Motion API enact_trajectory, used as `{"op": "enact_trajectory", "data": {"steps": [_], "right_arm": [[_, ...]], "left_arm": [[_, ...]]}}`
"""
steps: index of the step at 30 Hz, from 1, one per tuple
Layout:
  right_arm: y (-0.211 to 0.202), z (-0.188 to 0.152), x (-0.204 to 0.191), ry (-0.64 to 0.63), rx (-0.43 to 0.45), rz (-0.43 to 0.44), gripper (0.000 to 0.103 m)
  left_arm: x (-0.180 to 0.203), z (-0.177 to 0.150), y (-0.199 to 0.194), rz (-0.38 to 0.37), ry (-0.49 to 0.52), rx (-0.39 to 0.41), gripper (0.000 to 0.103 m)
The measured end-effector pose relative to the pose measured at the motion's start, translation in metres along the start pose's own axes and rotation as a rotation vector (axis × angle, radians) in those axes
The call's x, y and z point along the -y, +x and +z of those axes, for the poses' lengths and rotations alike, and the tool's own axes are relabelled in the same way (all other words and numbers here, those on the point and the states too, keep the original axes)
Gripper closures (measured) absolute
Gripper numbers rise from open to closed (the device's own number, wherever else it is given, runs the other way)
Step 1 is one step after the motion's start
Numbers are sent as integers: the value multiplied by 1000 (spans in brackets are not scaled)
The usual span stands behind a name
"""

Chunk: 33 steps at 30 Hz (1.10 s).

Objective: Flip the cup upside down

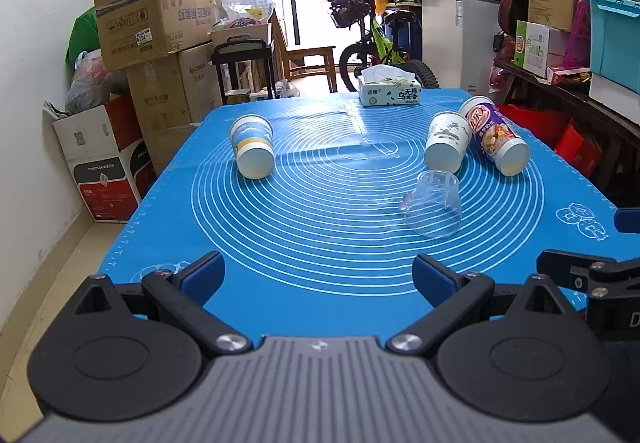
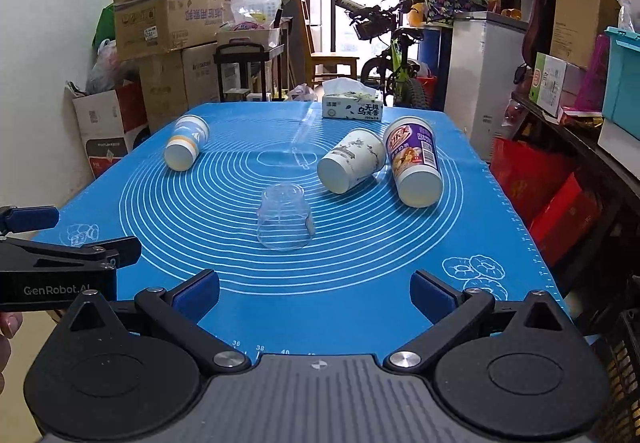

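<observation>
While standing mouth-down near the middle of the blue mat (image 2: 360, 323), the clear cup (image 2: 285, 217) keeps its long axis upright, base on top, nothing inside. Farther off, three paper cups on their sides: a grey-printed one (image 2: 352, 161) touching a purple one (image 2: 414, 167) at right, a blue-and-yellow one (image 2: 186, 147) far left. Tissue box (image 2: 352, 107) at the table's far edge. Left tool (image 1: 318, 275) and right tool (image 2: 316, 289) low at the near edge, both spread wide, gripping nothing.
</observation>
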State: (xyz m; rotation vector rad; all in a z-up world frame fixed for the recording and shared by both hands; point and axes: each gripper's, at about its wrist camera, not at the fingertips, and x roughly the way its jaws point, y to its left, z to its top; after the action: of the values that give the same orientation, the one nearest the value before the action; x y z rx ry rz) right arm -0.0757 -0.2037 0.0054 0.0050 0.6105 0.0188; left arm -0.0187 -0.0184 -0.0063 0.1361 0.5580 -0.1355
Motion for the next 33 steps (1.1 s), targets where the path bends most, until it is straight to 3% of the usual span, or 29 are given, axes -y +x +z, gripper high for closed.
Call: {"op": "enact_trajectory", "data": {"steps": [33], "right_arm": [[-2, -1, 2, 11, -19, 11, 0]], "left_arm": [[1, 0, -5, 1, 3, 7, 4]]}}
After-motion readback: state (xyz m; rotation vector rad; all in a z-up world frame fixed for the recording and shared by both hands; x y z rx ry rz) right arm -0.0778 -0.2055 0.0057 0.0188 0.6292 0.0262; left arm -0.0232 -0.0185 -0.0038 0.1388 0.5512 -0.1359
